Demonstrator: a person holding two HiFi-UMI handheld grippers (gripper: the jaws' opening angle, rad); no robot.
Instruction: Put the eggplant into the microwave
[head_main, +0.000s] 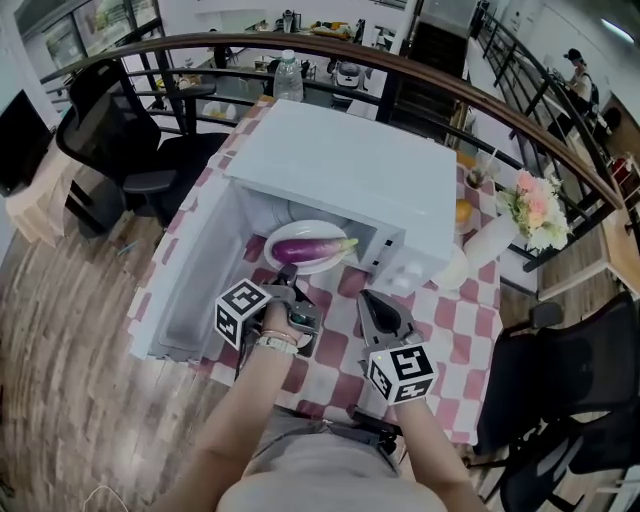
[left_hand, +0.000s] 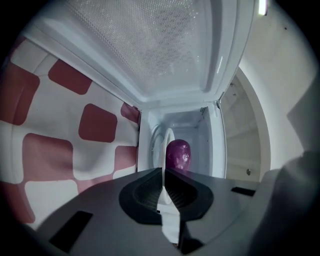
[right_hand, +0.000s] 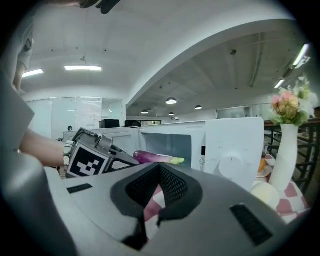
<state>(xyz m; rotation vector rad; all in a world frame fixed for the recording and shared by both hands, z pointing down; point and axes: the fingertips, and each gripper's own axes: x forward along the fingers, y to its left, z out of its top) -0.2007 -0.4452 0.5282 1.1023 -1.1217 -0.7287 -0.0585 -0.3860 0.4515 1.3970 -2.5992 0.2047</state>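
Feeding the eggplant (head_main: 308, 249) on its plate (head_main: 290, 232) into the microwave's (head_main: 340, 165) mouth, the left gripper (head_main: 288, 275) is grasping the near rim. The right gripper (head_main: 368, 297) is hovering clenched, empty; next likely calls for pushing the plate farther in.

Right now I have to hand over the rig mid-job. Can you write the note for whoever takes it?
Left gripper: shut on the near rim of the white plate.
Right gripper: shut, empty, above the checked cloth in front of the microwave.
Eggplant: lies on the plate, green end to the right.
Door: swung wide open to the left.
Done: door open; plate at the microwave's mouth, seemingly partly inside.
Left: slide the plate fully in, release, back out, probably shut the door.
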